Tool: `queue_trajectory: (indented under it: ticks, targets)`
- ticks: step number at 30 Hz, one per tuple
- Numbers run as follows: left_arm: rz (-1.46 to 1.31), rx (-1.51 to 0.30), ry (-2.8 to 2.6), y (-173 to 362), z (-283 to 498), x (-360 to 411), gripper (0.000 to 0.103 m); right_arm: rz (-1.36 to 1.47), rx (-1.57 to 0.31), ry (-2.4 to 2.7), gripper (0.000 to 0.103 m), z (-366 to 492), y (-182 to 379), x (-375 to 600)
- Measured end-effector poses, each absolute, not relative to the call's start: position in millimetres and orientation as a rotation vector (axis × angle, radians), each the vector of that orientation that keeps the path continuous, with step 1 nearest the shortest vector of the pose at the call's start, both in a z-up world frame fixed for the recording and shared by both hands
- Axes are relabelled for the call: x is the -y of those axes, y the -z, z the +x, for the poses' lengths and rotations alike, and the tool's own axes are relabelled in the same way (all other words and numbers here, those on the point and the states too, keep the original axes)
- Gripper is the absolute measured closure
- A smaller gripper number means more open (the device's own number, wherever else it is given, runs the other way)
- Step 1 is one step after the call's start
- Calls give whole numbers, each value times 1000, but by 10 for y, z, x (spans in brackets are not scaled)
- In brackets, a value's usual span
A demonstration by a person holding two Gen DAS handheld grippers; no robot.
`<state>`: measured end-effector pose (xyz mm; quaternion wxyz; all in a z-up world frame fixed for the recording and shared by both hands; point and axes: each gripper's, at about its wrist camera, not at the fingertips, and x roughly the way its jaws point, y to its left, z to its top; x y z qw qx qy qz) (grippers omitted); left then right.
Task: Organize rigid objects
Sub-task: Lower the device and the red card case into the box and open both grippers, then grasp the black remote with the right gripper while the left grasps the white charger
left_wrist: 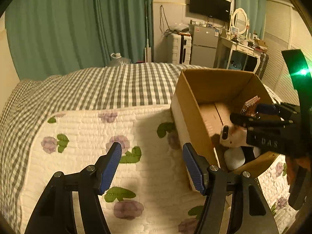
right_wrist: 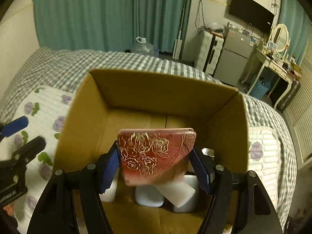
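My right gripper [right_wrist: 156, 161] is shut on a flat red case with gold roses [right_wrist: 156, 154] and holds it over the open cardboard box [right_wrist: 163, 81]. Several white rigid objects [right_wrist: 150, 197] lie on the box floor under the case. In the left wrist view the right gripper [left_wrist: 259, 117] reaches into the box [left_wrist: 193, 105] from the right, and only the case's edge [left_wrist: 251, 103] shows, above a white object [left_wrist: 234, 158]. My left gripper [left_wrist: 152, 165] is open and empty over the floral quilt [left_wrist: 87, 128], just left of the box.
The box stands on a bed with a grey checked blanket [left_wrist: 117, 85]. Beyond the bed are green curtains [left_wrist: 78, 23], a water jug [left_wrist: 119, 59], a white suitcase [left_wrist: 179, 46], a small fridge [left_wrist: 204, 44], a wall TV [left_wrist: 209, 4] and a dressing table with a mirror [left_wrist: 240, 42].
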<state>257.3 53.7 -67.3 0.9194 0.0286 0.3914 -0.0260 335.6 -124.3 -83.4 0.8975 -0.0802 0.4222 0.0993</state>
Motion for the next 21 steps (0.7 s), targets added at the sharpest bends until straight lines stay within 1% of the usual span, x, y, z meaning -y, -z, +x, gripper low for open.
queue_trajectory:
  ticks: [1,2,3,4,8,13,17,21]
  targets:
    - [61,-808,53,682,2564,-539,35,-158,-866,-197,30,3362,844,1249]
    - [64,-810,52,682,2552,-540,35,-148,-852,-188,19,3347,822,1265]
    - [67,-811,52,673,2519,-540,35,-139,-841,-177,13,3328,793,1276]
    - [70,-809,53,647,2476,-534,35,-124,-828,-164,11,3292,736,1310]
    - [69,-786,58,470,2222,-500,35,-114,-798,-154,11,3083,442,1386]
    - [48,-771,72,201,1854,-438,35,-161,-767,-149,11,2578,54,1498]
    - [57,-742,49,3,1577,-394,35,-175,-773,-146,11,2111,-95,1656]
    - [35,-722,39,-120,1344,-364,35,-161,-776,-142,10,1734,-115,1826]
